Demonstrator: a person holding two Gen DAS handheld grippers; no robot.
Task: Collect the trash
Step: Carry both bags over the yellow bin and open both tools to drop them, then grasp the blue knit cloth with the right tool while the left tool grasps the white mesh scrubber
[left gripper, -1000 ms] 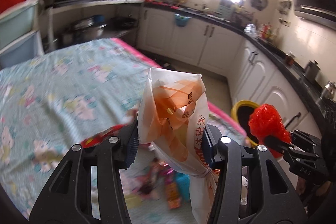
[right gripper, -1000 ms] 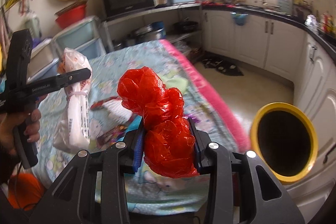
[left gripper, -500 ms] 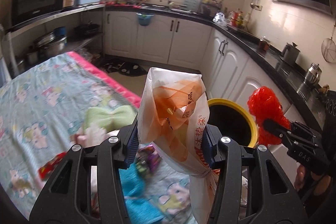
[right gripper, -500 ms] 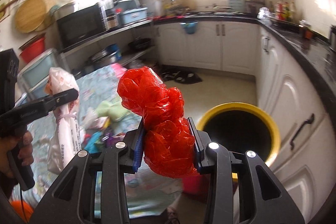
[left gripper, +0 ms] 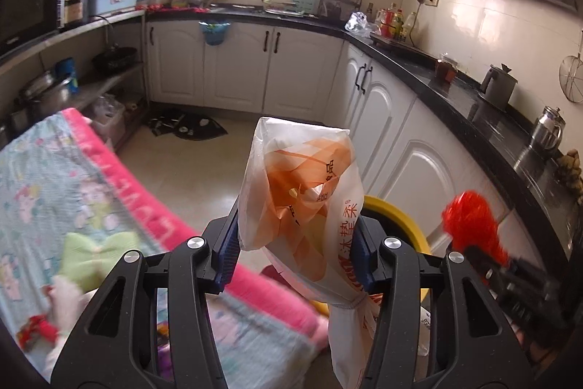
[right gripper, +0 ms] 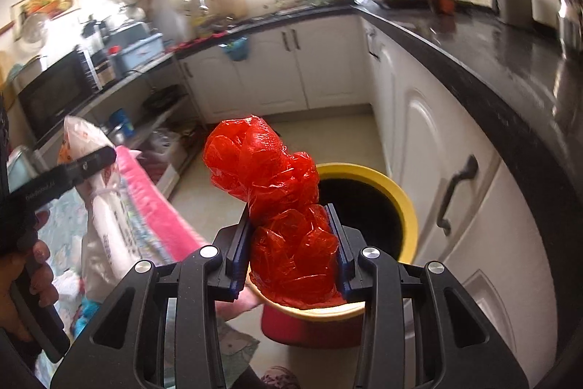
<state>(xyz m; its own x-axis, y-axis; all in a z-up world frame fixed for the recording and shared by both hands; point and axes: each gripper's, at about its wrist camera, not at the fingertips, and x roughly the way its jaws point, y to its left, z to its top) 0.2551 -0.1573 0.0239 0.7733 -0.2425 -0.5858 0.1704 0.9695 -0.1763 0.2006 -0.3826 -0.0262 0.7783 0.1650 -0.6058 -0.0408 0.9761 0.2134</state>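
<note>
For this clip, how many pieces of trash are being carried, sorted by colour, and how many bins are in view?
Red plastic bag: 1, in the right gripper
White and orange plastic bag: 1, in the left gripper
Yellow-rimmed bin: 1
Total: 3 things, 2 bags and 1 bin

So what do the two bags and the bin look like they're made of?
Red bag: thin glossy plastic film, crinkled, translucent, with sharp highlights. White bag: thin printed plastic, semi-translucent, with orange showing through and its neck knotted. Bin: probably rigid plastic, with a smooth yellow rim and a red base; a dark interior, possibly a liner.
</note>
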